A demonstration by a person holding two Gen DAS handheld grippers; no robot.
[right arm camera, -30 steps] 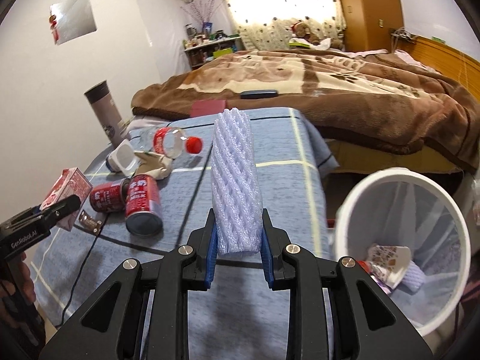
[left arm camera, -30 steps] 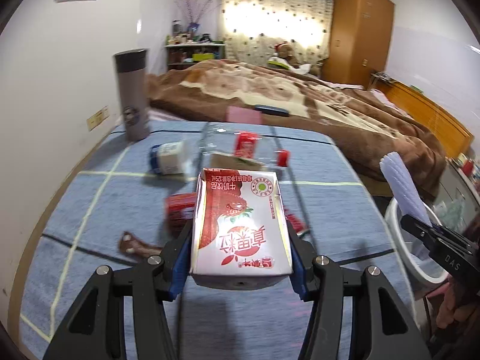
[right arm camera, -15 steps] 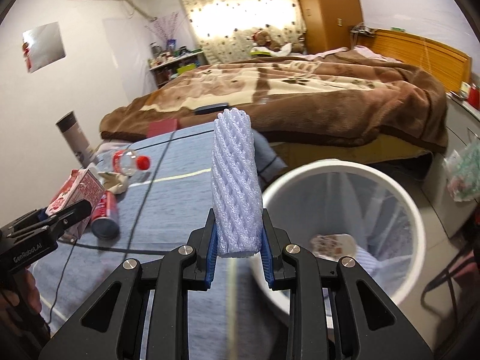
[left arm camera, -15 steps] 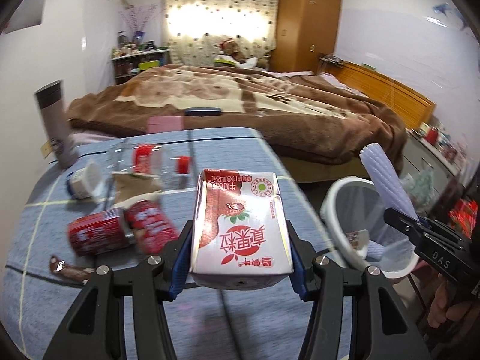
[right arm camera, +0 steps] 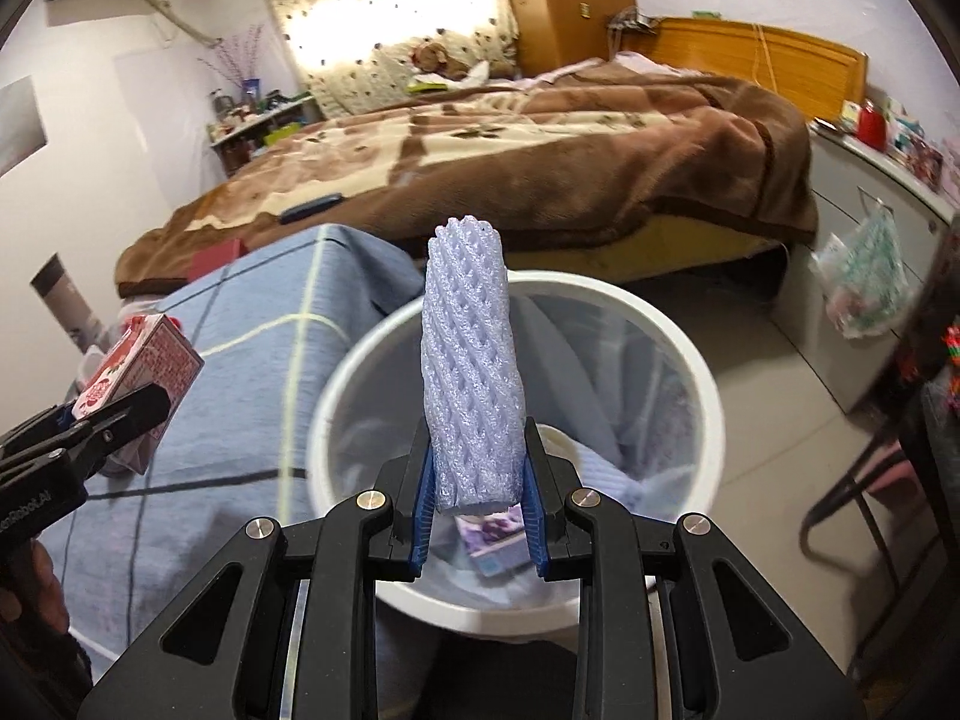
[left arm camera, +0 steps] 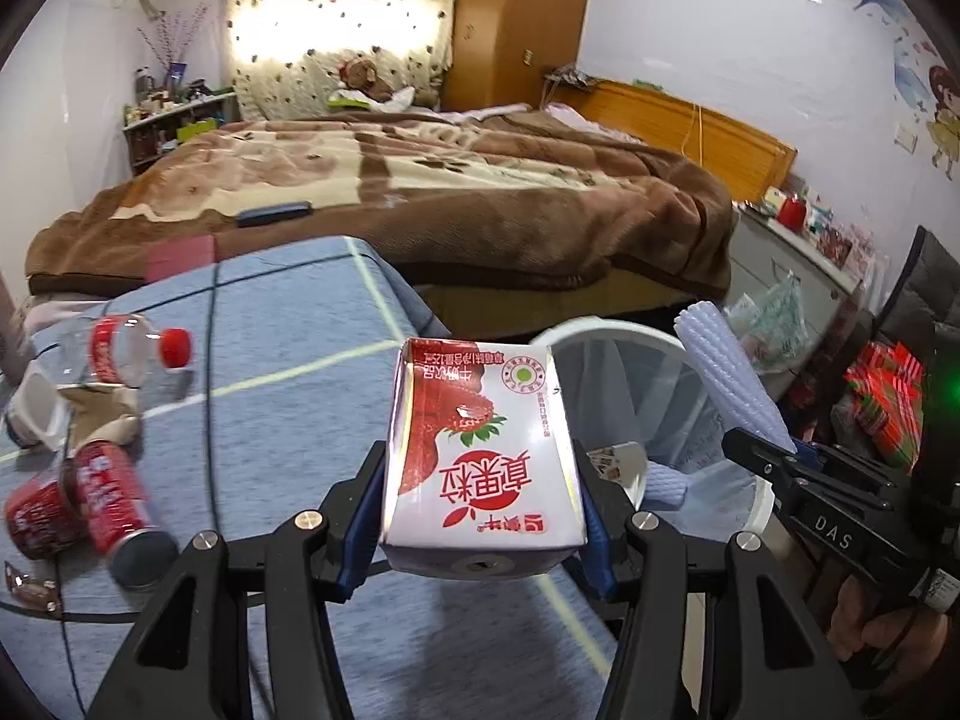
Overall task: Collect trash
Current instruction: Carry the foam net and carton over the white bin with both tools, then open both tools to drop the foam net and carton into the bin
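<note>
- Both grippers have swung right since a second ago: the white bin (right arm camera: pixel 708 420) now sits right under the right one, and the table litter has slid to the left edge of the left wrist view.
- Right gripper (right arm camera: pixel 477 498): jaws clamped on the lower end of a pale lilac foam net sleeve (right arm camera: pixel 471 384), upright, directly over the bin mouth.
- Left gripper (left arm camera: pixel 483 516): jaws clamped on the sides of a red-and-white strawberry milk carton (left arm camera: pixel 480 450), print upside down to the camera, held over the table's right edge with the bin rim just beyond it.
- Bin stands on the floor against the table's right edge, lined with a clear bag; some paper and packaging scraps (right arm camera: pixel 495 528) lie at the bottom.
- On the blue checked tablecloth (left arm camera: pixel 288 324), near the left edge: two red cans (left arm camera: pixel 108 480) on their sides, touching; a clear bottle with a red cap (left arm camera: pixel 129 348) lying behind them; a crumpled brown wrapper (left arm camera: pixel 102 414) between bottle and cans.
- Black cable (left arm camera: pixel 211 396) runs front to back across the cloth.
- Behind the table: bed with a brown blanket (right arm camera: pixel 540 144), a dark phone (left arm camera: pixel 273 213) on it near the table's far edge.
</note>
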